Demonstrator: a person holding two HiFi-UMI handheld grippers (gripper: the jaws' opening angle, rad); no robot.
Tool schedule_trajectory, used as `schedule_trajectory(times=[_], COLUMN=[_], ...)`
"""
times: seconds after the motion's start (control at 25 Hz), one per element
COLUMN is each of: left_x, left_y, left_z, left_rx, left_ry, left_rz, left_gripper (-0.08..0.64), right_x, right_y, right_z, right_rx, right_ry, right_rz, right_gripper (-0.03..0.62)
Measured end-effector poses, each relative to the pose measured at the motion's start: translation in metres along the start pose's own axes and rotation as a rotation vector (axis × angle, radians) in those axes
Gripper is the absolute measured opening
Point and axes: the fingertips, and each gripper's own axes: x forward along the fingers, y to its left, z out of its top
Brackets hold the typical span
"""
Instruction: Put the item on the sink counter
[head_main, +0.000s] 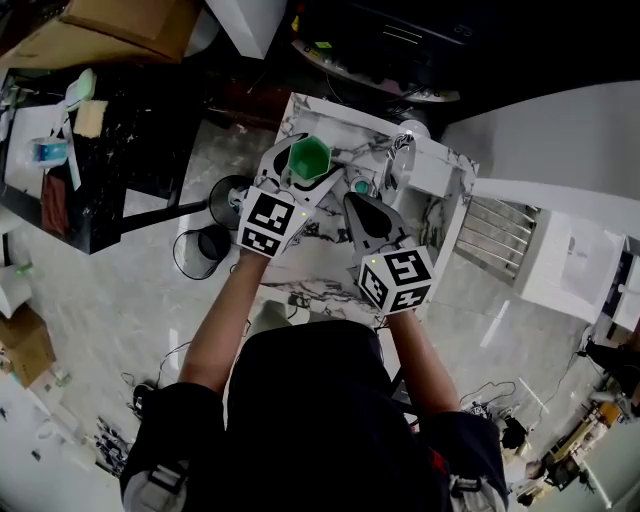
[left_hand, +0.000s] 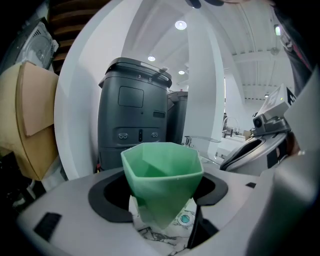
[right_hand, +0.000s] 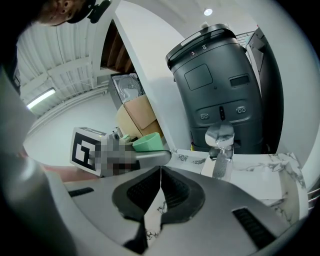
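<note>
Marble counter (head_main: 322, 262) is seen beneath 2 grippers. The left gripper (head_main: 305, 166) is spread wide and clamped on a green cup (left_hand: 162, 175) above it. The right gripper (right_hand: 160, 187) is closed on nothing. The cup is judged light, stiff and slick, best gripped by its faceted walls. Whether its base touches the counter cannot be told.

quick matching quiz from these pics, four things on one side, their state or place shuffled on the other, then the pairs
1. green cup
2. left gripper
3. right gripper
4. faucet

a. jaws together, nothing between them
b. chrome, standing on the marble counter
c. closed on the cup
d. held between two jaws

Pairs: 1-d, 2-c, 3-a, 4-b
</note>
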Motion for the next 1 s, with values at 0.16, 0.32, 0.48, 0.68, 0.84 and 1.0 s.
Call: schedule_trajectory(times=[0.16, 0.32, 0.48, 0.68, 0.84, 1.0], left_x=[0.009, 0.019, 0.028, 0.038, 0.046, 0.054], left_y=[0.002, 0.007, 0.013, 0.021, 0.025, 0.027], left_z=[-0.003, -0.008, -0.014, -0.018, -0.027, -0.032], left_rx=[-0.005, -0.016, -0.036, -0.015, 0.005, 0.031], left_ry=[-0.001, -0.01, -0.019, -0.03, -0.021, -0.002], left_rz=[0.006, 0.015, 0.034, 0.053, 0.061, 0.07], left_gripper=[0.334, 0.334, 0.334, 0.334, 0.334, 0.334], right_x=[-0.002, 0.0, 0.002, 0.003, 0.002, 0.001], right_y=[-0.002, -0.003, 0.0, -0.004, -0.006, -0.006], right_z=[0.0, 0.0, 0.0, -0.002, -0.005, -0.007], right_rx=[0.013, 0.017, 0.022, 0.022, 0.028, 0.022], right_ry=[-0.006, -0.009, -0.012, -0.004, 0.006, 0.015], right_rz=[-0.004, -0.005, -0.005, -0.028, -0.039, -0.041], right_gripper=[0.035, 0.035, 0.035, 0.035, 0.035, 0.035])
